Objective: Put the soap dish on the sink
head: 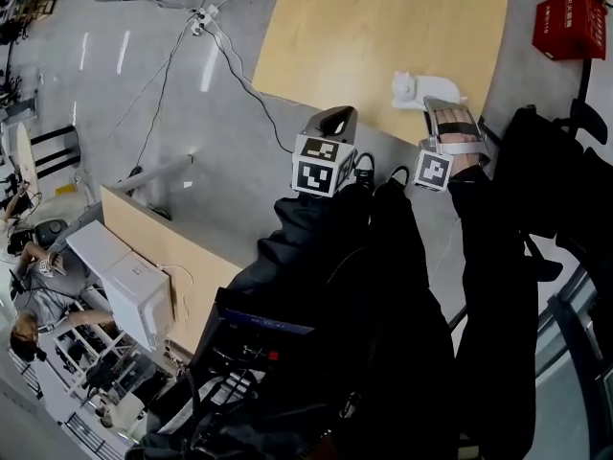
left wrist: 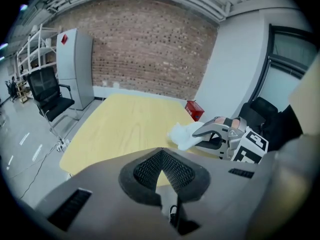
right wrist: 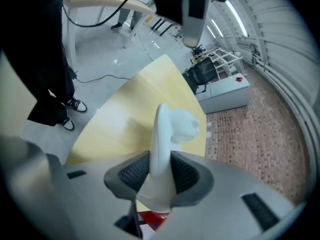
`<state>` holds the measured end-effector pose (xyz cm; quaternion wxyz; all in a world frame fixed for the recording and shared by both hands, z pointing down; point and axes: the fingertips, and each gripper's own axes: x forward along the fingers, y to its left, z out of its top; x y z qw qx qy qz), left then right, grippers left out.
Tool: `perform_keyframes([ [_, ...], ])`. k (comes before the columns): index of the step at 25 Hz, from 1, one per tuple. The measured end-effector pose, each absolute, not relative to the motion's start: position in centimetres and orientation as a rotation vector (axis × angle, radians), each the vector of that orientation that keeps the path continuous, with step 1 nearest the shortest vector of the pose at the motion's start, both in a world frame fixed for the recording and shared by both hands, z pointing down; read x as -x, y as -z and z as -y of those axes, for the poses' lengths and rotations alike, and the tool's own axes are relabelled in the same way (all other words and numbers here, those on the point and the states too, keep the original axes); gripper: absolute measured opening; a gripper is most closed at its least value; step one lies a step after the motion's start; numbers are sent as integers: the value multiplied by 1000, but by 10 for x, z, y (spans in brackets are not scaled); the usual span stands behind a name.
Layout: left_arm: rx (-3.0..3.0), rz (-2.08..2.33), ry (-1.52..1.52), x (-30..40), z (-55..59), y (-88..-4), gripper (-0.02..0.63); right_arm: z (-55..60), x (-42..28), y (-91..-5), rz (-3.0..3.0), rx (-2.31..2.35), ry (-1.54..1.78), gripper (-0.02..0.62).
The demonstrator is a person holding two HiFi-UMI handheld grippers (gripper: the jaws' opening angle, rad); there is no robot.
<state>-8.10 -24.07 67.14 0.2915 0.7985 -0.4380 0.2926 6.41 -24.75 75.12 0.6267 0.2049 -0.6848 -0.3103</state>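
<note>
Here's the right tool (head: pixel 433 103), and its jaws are clamped on the white moulded soap dish (head: pixel 410 91), a thin curved plate with a knobbly little figure at its far end. In the right gripper view the black ribbed pads (right wrist: pixel 186 176) press on both faces of the dish (right wrist: pixel 167 129), which stands on edge between them and pokes out well past the right tool (right wrist: pixel 159 176).

The dish sits over the near edge of the pale wooden tabletop with rounded corners (head: pixel 383 27), towards its right side. Whether it touches the wood, I can't tell from here.

Over to the left tool (head: pixel 335 115), just beside the right one and nearer the person's dark clothing (head: pixel 383 295). In the left gripper view its jaws are together, the pads (left wrist: pixel 150 166) meeting at their tips with nothing between them. Beyond the left tool (left wrist: pixel 162 173) lies the tabletop (left wrist: pixel 125 129), and the right tool (left wrist: pixel 220 134) shows at the right with the dish (left wrist: pixel 182 134) in its grip.

A red box (head: pixel 572 25) stands on the grey floor (head: pixel 144 113) past the tabletop's far right corner. A white power strip (head: pixel 201 17) with trailing cables lies on the floor to the left.
</note>
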Motion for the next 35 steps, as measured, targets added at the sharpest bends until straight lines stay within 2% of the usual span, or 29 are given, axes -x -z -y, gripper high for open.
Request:
perform_keyframes([
  [8, -2120, 1164, -773, 84, 227, -677, 3, 234, -62, -788, 1557, -424, 682, 135],
  [29, -2091, 1180, -735, 95, 216, -679, 3, 240, -56, -797, 1490, -378, 708, 149],
  [32, -2089, 1188, -738, 99, 215, -679, 3, 238, -59, -802, 1489, -354, 678, 161],
  [35, -2092, 1203, -747, 103, 215, -679, 3, 237, -55, -799, 1561, -362, 633, 200],
])
